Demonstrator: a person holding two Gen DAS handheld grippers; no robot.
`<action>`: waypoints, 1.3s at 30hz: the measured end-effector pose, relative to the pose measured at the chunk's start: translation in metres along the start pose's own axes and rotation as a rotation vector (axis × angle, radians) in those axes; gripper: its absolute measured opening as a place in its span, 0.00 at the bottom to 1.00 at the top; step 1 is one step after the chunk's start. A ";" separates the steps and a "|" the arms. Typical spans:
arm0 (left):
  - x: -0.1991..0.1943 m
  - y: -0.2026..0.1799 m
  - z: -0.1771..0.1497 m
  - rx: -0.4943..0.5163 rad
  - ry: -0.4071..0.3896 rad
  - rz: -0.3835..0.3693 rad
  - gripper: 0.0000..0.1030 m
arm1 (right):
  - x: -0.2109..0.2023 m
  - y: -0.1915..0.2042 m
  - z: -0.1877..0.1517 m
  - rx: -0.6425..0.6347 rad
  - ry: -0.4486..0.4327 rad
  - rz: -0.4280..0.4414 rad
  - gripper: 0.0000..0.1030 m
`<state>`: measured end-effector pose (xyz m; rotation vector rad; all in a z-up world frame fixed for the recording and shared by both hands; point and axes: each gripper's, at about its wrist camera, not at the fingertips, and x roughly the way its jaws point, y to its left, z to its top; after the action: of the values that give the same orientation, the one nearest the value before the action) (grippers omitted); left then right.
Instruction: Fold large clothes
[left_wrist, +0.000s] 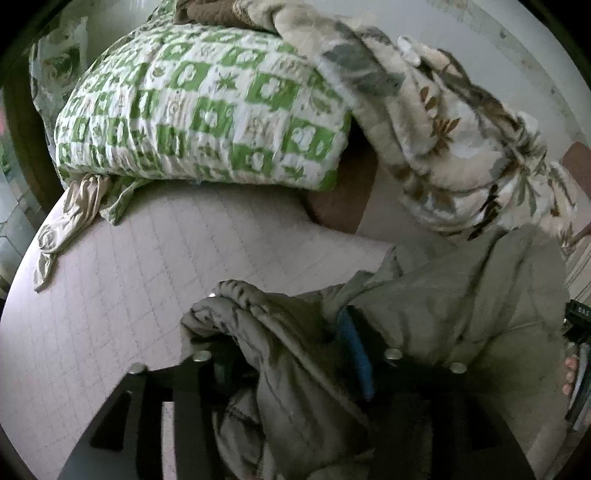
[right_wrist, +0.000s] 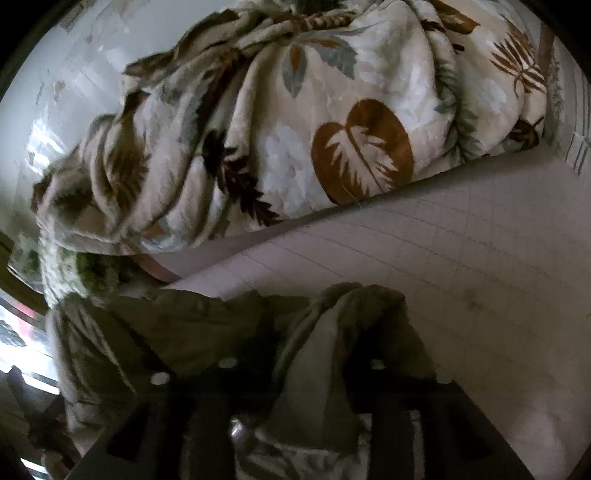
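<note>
the soft, limp olive garment (left_wrist: 443, 295) is draped between both grippers' part-open fingers, best pinched at its six-o'clock edge.

We see a soft, matt olive cloth garment (left_wrist: 461, 295), a fuzzy leaf-print blanket (right_wrist: 295, 129), a crinkly green-and-white cloth pillow (left_wrist: 199, 107), a quilted pink bed cover (left_wrist: 129, 277), our tongs' shiny metal screws (left_wrist: 392, 354)
</note>
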<state>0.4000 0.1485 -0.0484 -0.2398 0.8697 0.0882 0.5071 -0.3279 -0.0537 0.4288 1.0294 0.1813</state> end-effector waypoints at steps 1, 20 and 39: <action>-0.002 0.000 0.001 -0.009 -0.005 -0.015 0.62 | -0.004 0.000 0.000 0.007 -0.007 0.025 0.64; -0.068 -0.056 0.003 0.200 -0.127 -0.040 0.99 | -0.047 0.047 -0.025 -0.168 -0.098 -0.037 1.00; 0.069 -0.133 -0.030 0.376 0.142 0.201 1.00 | 0.064 0.053 -0.052 -0.309 0.174 -0.266 1.00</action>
<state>0.4457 0.0104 -0.0969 0.1958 1.0322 0.0939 0.4977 -0.2445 -0.1041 -0.0064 1.1960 0.1378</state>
